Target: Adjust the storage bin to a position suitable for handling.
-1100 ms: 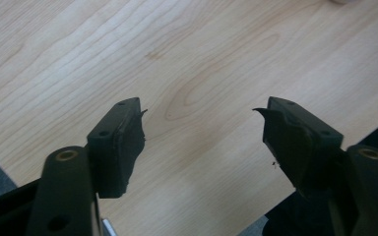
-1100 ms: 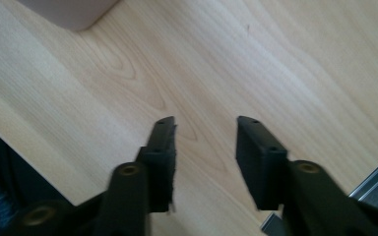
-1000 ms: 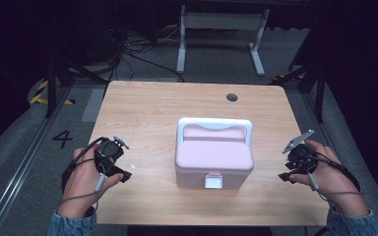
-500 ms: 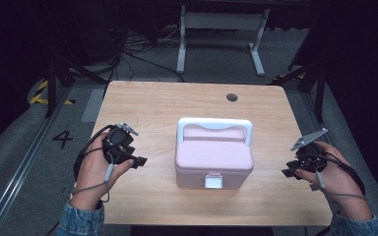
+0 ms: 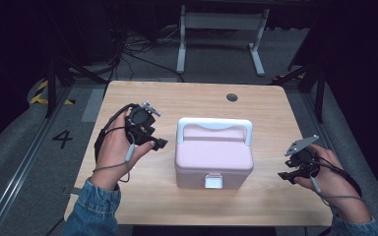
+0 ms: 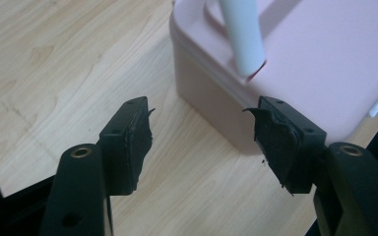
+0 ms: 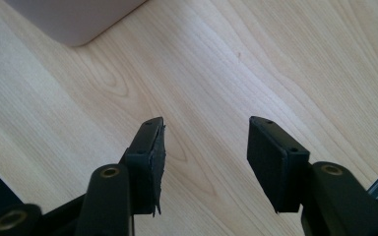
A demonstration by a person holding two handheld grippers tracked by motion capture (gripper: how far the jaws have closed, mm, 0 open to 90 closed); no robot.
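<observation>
Two grippers are held apart and empty: the right gripper point(image 5: 288, 175), just opened, near the table's point(image 5: 142, 206) right edge, the left gripper point(image 5: 158, 143) beside the shut pink box point(image 5: 214, 160) mid-table. Its white handle point(image 5: 214, 124), seemingly folded flat, could be missed and the box shoved.

counter point(image 5: 128, 206): light wood, round hole point(image 5: 232, 97) near far edge | on it: pink box point(image 5: 214, 160), white handle point(image 5: 214, 125), mid-counter
</observation>
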